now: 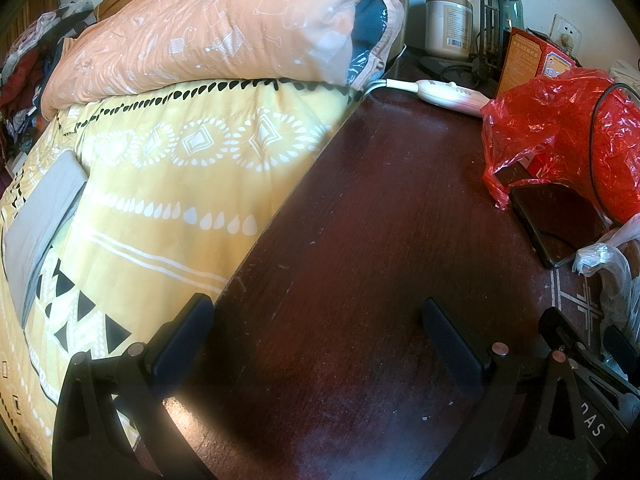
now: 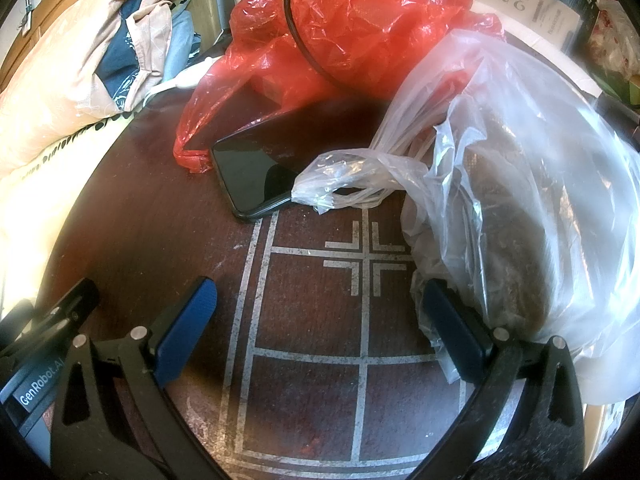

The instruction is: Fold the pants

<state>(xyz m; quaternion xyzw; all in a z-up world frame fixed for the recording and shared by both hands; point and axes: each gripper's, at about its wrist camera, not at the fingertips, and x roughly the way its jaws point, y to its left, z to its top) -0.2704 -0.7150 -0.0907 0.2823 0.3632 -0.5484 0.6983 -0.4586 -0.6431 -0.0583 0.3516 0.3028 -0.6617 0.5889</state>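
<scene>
Clutter crowded my dark table (image 1: pixel 360 240): red bag (image 2: pixel 360 20), phone (image 2: pixel 256 168), clear bag (image 2: pixel 540 200). Both my left gripper (image 1: pixel 316 316) and right gripper (image 2: pixel 320 300) hung spread wide, empty, right finger touching that clear bag.

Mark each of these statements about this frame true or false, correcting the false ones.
1. Both grippers are open and hold nothing. True: the left gripper and right gripper are spread over the dark wooden table.
2. The phone lies on the yellow bedspread. False: the phone lies on the table, partly under the red plastic bag.
3. A clear plastic bag sits beside the right gripper. True: the clear plastic bag touches one of its fingers.
4. The grey folded garment is between the left gripper's fingers. False: the grey folded garment lies apart, on the yellow bedspread.
</scene>
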